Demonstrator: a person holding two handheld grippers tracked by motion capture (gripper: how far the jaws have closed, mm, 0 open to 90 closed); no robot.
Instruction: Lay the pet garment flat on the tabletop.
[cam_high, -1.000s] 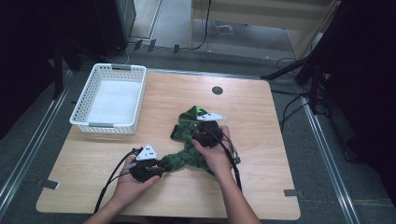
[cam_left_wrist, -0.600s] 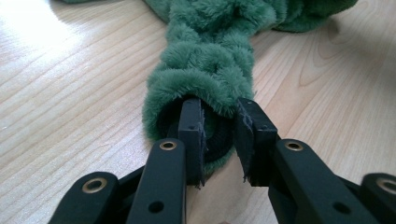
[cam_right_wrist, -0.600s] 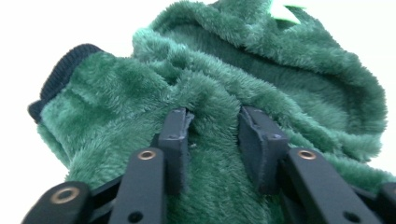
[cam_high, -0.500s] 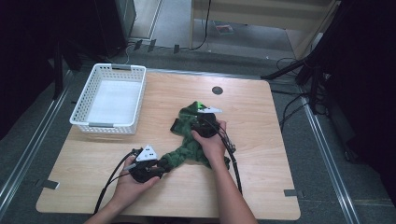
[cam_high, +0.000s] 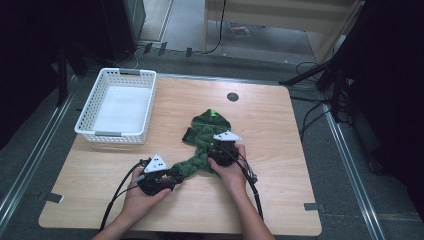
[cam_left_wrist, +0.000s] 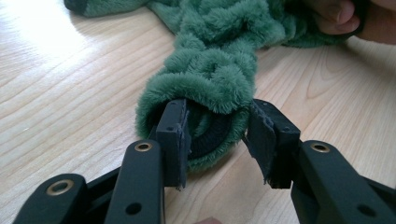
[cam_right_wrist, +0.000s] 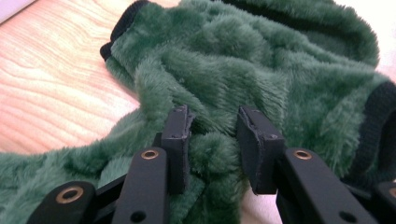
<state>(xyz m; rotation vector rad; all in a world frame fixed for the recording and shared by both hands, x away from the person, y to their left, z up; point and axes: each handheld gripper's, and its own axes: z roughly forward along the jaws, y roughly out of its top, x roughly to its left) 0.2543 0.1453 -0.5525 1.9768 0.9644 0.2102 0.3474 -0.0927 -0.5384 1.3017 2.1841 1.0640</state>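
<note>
I have the green fleece garment (cam_high: 202, 145) twisted mid-table (cam_high: 280, 125); my left hand-held gripper (cam_left_wrist: 217, 133) straddles its cuff, jaws just widened, not pinching, while my right hand-held gripper (cam_right_wrist: 212, 135) has been closing on a fleece fold to anchor it.

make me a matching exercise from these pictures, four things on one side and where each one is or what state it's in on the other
Things:
1. white basket
2. green fleece garment
3. left hand-held gripper
4. right hand-held gripper

Places or states:
A. one jaw inside the dark-lined sleeve opening, the other outside it
B. at the table's far left corner
C. jaws pushed into a fold in the middle of the fleece
D. bunched at the table's middle, one sleeve twisted toward the near left

Pairs: 1-B, 2-D, 3-A, 4-C
</note>
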